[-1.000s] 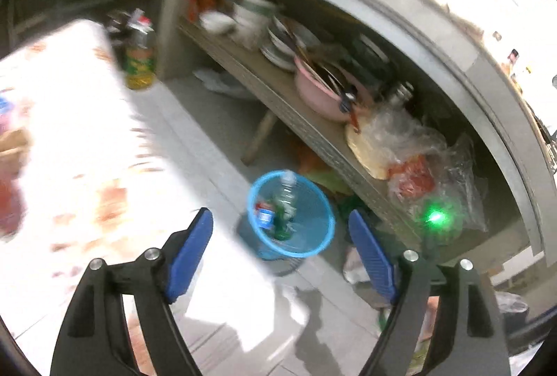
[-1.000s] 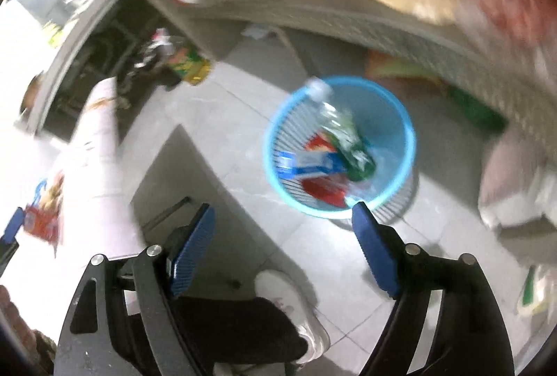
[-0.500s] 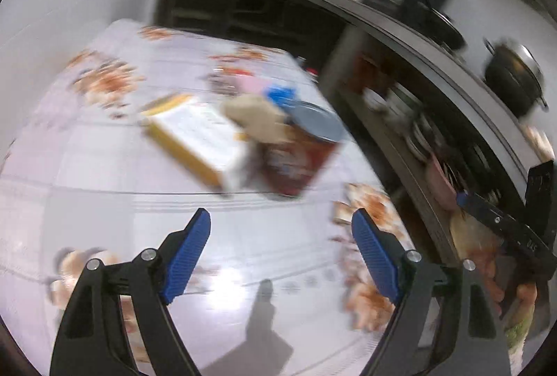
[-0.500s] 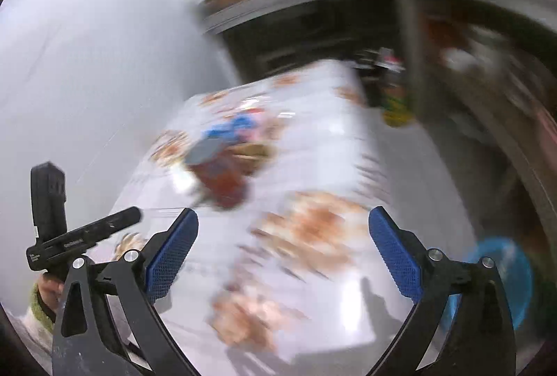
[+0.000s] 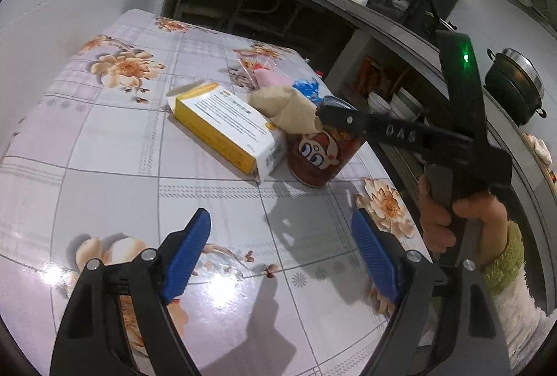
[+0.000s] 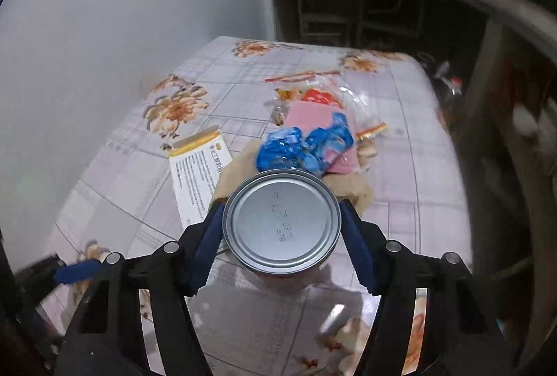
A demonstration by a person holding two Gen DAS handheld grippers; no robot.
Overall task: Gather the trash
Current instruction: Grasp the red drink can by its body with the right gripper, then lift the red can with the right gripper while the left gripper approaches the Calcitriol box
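A dark red can [image 6: 282, 222] with a silver lid and a cartoon face stands upright on the flowered table [image 5: 104, 167]. My right gripper [image 6: 281, 205] comes down over it with the jaws closing. Its blue pads [image 6: 212, 229] lie against the can's two sides. In the left wrist view that gripper's finger [image 5: 348, 120] sits at the top of the can [image 5: 323, 160]. Touching the can are a yellow and white box [image 5: 222, 125] and crumpled tan paper [image 5: 289, 108]. My left gripper [image 5: 280, 216] hovers open above bare cloth in front of them.
Behind the can lie a crumpled blue wrapper [image 6: 303, 146], a pink packet [image 6: 310, 115] and a clear bag with red print [image 6: 316, 94]. The table's right edge drops toward a shelf of dishes [image 5: 393, 101]. A hand in a green cuff [image 5: 463, 219] holds the right gripper.
Both views have swung from the blue basket on the floor up to the table. My right gripper has come over the can and its jaws have narrowed onto it. The left jaws stay wide.
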